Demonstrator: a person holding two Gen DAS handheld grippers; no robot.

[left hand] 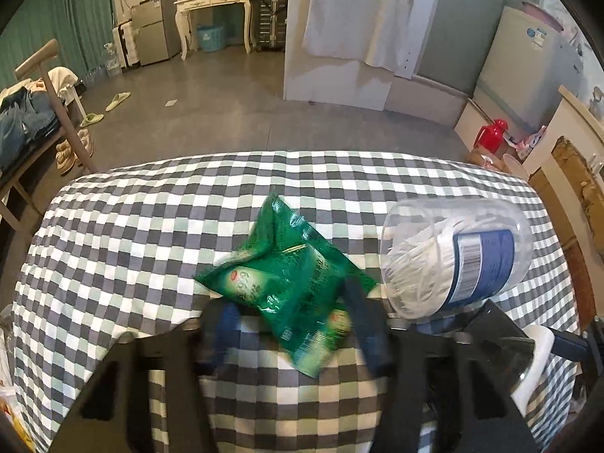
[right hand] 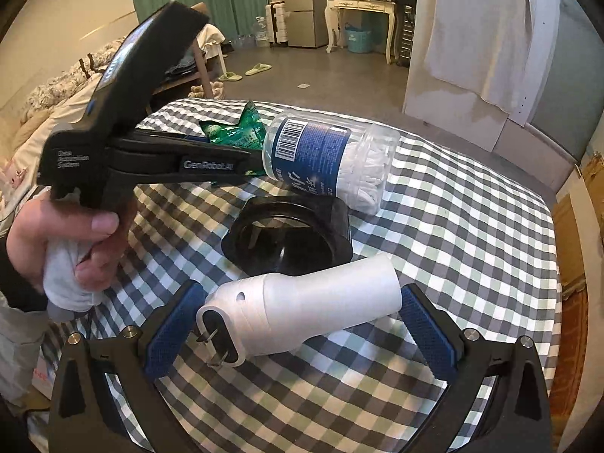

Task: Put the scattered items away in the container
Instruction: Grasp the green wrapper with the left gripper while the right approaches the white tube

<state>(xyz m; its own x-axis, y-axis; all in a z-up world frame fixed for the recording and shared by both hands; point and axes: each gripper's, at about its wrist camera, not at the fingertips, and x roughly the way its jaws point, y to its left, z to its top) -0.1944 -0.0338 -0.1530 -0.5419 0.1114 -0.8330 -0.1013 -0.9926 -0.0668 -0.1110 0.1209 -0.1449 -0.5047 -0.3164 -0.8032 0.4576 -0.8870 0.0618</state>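
Jar point(right hand: 332, 158) + left hand-held gripper point(right hand: 241, 162) over black container point(right hand: 290, 238); right cloth point(right hand: 472, 234) bare.
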